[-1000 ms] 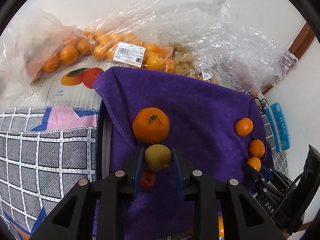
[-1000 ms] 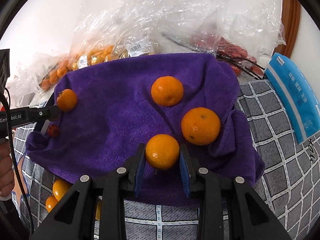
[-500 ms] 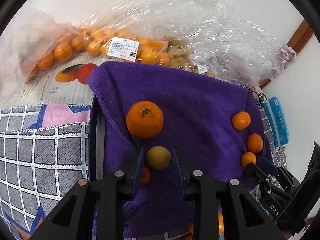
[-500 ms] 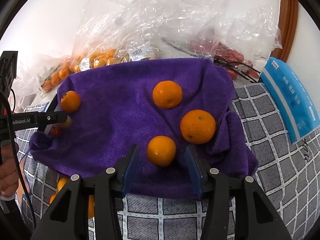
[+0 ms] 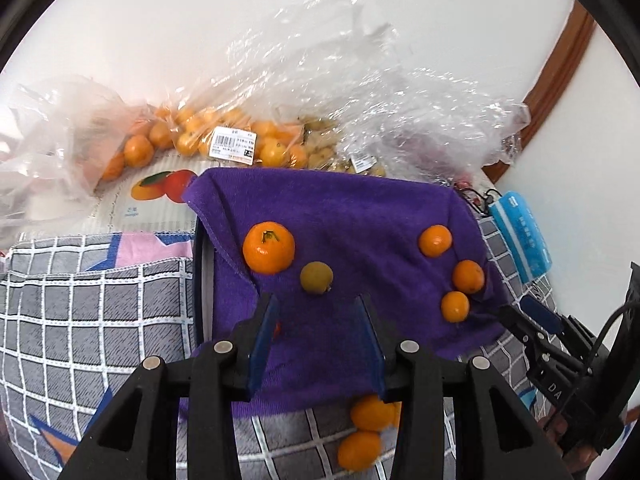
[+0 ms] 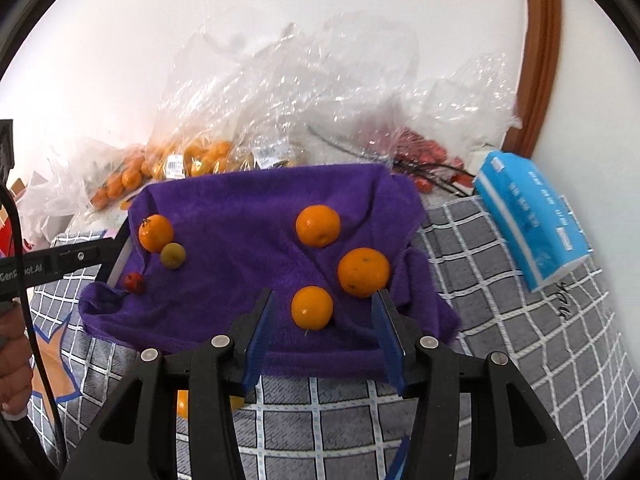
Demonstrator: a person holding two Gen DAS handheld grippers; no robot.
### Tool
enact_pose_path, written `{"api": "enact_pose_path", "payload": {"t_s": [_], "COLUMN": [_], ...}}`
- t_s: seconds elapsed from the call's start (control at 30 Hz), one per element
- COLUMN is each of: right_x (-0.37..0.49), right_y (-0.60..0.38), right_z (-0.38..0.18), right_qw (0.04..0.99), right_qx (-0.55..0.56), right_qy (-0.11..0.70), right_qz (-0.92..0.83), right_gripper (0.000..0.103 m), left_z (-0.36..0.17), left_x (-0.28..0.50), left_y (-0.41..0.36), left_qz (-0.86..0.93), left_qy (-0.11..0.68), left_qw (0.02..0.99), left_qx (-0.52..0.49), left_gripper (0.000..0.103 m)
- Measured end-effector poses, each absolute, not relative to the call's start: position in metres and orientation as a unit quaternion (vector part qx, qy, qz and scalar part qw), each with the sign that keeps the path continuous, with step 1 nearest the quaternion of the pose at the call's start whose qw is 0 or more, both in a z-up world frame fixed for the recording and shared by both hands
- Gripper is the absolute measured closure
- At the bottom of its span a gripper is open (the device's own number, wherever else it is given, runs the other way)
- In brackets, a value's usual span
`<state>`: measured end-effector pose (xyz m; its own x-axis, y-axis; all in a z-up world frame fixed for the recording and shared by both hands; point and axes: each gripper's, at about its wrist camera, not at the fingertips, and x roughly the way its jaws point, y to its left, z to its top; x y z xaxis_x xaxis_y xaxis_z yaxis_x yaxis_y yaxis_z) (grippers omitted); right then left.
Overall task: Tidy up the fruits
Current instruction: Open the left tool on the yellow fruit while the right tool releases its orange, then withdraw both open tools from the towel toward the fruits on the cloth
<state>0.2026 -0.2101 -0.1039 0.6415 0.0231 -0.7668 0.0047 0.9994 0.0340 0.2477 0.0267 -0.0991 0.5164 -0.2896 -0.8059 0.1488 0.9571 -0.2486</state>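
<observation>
A small red fruit (image 5: 277,328) is almost wholly hidden behind the left finger of the left gripper (image 5: 316,320) in the left wrist view; the right wrist view shows it whole at the purple terry towel's (image 6: 240,216) 8 o'clock edge. Two loose orange mandarins (image 5: 366,432) lie half cut off under the towel's near hem, one partly behind a finger. The fruit in the crumpled clear plastic bags (image 5: 248,136) at 12 o'clock is blurred by the film.

Both grippers tilt steeply downward over the towel. The left gripper's jaws are opening and hold nothing; the small yellow-green round fruit (image 5: 316,277) lies released just beyond the tips at 12 o'clock, beside a large stemmed orange mandarin (image 5: 268,247) whose stem faces up.

The right gripper (image 6: 322,312) is let go, jaws apart: the small round orange mandarin (image 6: 311,307) sits between the blue pads without touching them, a bigger orange (image 6: 363,272) at 1 o'clock. Being round, it shows no long axis.

A hand (image 6: 14,360) shows at the left edge.
</observation>
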Motion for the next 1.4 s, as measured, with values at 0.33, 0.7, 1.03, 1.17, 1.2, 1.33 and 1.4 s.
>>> {"api": "enact_pose_path", "payload": {"t_s": [0.33, 0.7, 1.03, 1.17, 1.2, 1.33, 1.4], "right_x": [0.168, 0.13, 0.115, 0.113, 0.114, 0.121, 0.125], "right_y": [-0.208, -0.21, -0.2, -0.194, -0.191, -0.18, -0.174], "right_z": [-0.073, -0.049, -0.064, -0.081, -0.086, -0.107, -0.116], "right_qw": [0.919, 0.929, 0.923, 0.916, 0.915, 0.905, 0.901], "right_qx": [0.037, 0.058, 0.036, 0.032, 0.03, 0.026, 0.025], "right_qy": [0.394, 0.366, 0.382, 0.398, 0.403, 0.423, 0.432], "right_qz": [0.011, 0.021, 0.025, 0.026, 0.025, 0.03, 0.034], "right_gripper": [0.053, 0.047, 0.044, 0.044, 0.044, 0.044, 0.044], "left_z": [-0.073, -0.055, -0.067, -0.083, -0.088, -0.106, -0.113], "left_x": [0.203, 0.157, 0.131, 0.127, 0.128, 0.129, 0.132], "left_y": [0.037, 0.044, 0.054, 0.06, 0.062, 0.069, 0.074], "left_qz": [-0.117, -0.105, -0.099, -0.098, -0.096, -0.099, -0.101], "left_qy": [0.445, 0.423, 0.427, 0.44, 0.445, 0.456, 0.462], "left_qw": [0.885, 0.897, 0.895, 0.888, 0.886, 0.88, 0.877], "left_qx": [-0.07, -0.069, -0.085, -0.088, -0.087, -0.083, -0.087], "left_gripper": [0.065, 0.057, 0.056, 0.056, 0.056, 0.056, 0.056]}}
